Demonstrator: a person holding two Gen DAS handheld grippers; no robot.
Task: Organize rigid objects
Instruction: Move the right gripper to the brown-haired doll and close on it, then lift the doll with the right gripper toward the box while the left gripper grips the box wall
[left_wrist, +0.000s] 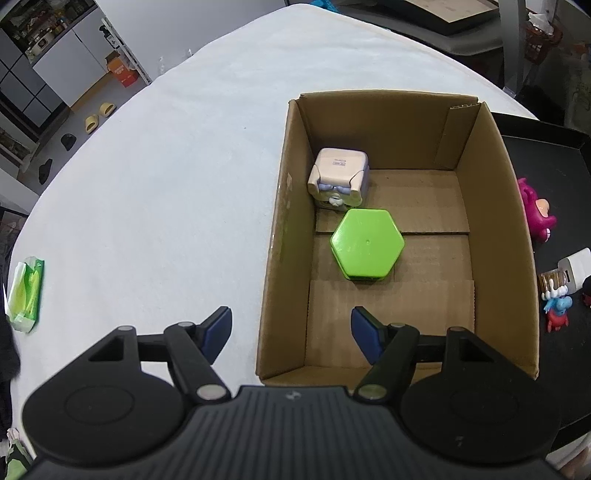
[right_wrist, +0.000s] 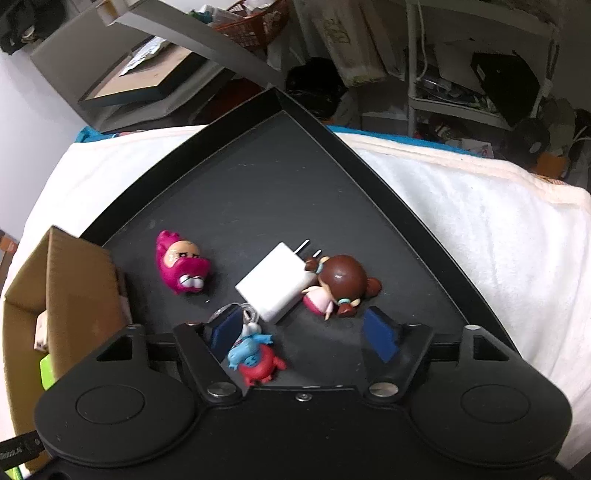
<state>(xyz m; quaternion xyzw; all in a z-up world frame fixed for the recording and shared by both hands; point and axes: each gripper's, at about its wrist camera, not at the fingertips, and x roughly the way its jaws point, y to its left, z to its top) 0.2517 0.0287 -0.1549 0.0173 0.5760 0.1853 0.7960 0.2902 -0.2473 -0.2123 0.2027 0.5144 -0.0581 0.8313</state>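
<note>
- I see a desk (left_wrist: 166, 184) covered by a white fuzzy cloth; its far edge shows a blue layer underneath in my right wrist view.
- An open brown cardboard box (left_wrist: 282, 206) stands directly on the cloth.
- A flat black tray with a raised rim (right_wrist: 258, 177) lies just beside the box, on its right.
- A green-and-white soft packet (left_wrist: 26, 293) lies near the left edge, well apart from the box.
</note>
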